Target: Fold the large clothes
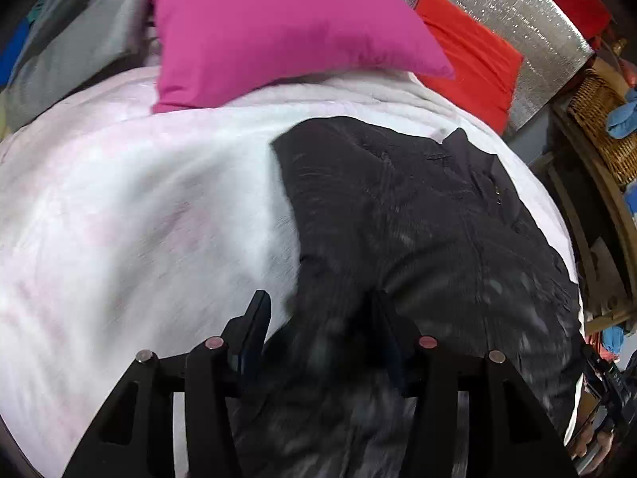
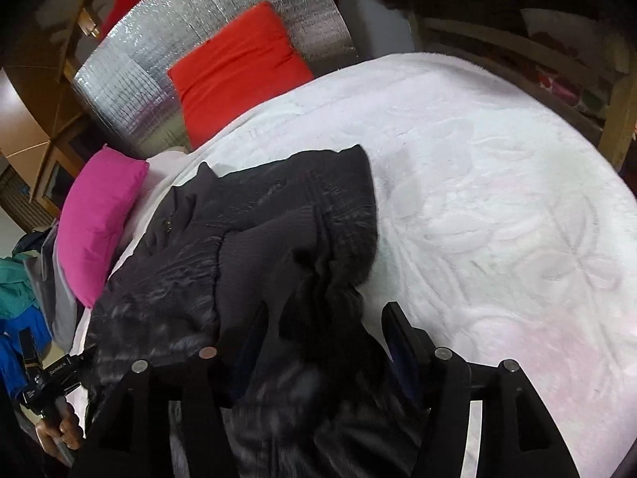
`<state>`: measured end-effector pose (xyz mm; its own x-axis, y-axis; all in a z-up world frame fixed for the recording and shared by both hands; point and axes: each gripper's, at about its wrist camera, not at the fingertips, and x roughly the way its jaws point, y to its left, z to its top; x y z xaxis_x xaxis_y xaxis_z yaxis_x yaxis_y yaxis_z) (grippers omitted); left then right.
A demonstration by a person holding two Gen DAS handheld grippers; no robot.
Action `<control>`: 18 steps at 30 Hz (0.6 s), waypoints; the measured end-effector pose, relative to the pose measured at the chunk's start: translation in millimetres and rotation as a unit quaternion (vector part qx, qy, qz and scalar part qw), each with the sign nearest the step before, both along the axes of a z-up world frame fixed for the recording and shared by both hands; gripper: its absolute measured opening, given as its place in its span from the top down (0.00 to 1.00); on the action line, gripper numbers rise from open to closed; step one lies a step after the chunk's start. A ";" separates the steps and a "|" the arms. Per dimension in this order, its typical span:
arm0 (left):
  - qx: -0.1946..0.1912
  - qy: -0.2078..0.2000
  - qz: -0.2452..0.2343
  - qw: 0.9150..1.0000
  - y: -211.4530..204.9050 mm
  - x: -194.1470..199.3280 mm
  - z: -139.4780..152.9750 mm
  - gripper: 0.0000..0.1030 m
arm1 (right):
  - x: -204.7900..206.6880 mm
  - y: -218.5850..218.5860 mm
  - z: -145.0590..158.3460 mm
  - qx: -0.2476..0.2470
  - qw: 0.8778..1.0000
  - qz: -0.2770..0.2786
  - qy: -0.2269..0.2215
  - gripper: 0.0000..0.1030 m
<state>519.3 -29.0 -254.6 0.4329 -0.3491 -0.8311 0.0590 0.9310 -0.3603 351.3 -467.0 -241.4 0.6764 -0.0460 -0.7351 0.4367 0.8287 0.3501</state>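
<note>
While the left wrist view shows a wicker basket (image 1: 605, 119) far right of the left gripper (image 1: 322, 318), the right wrist view alone shows the embossed white bedspread (image 2: 497, 199) stretching right of the right gripper (image 2: 330, 318). Both grippers stand partly open, released, with the dark jacket (image 1: 418, 215) bunched between their fingers. Beyond them lie a pink pillow (image 1: 278, 28) and a red pillow (image 2: 239, 67).

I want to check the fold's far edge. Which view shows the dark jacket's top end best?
The right wrist view: the dark jacket lies there with its far corners and collar edge visible against the white blanket. The left wrist view shows the jacket blurrier, with nearer parts behind the tongs.
</note>
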 end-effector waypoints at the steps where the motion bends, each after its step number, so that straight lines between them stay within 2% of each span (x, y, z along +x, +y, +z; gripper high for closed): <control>1: 0.003 -0.006 -0.001 1.000 3.6 -7.2 3.3 0.45 | -10.9 0.8 5.6 0.000 1.000 0.001 -0.008 0.37; 3: 0.011 -0.020 -0.006 1.000 13.3 -27.6 9.8 0.43 | -31.9 -1.3 14.0 -0.001 1.000 -0.001 -0.018 0.33; 9: 0.035 -0.036 -0.014 0.999 44.5 -96.2 20.1 0.42 | -95.2 -0.3 27.0 0.011 0.999 -0.009 -0.048 0.31; 15: 0.031 -0.043 -0.012 0.998 67.2 -173.4 21.9 0.35 | -158.3 8.8 21.5 0.025 0.997 -0.012 -0.066 0.26; 18: 0.017 -0.031 -0.002 0.999 72.2 -201.4 17.2 0.32 | -183.0 9.3 10.2 0.054 0.996 -0.021 -0.063 0.25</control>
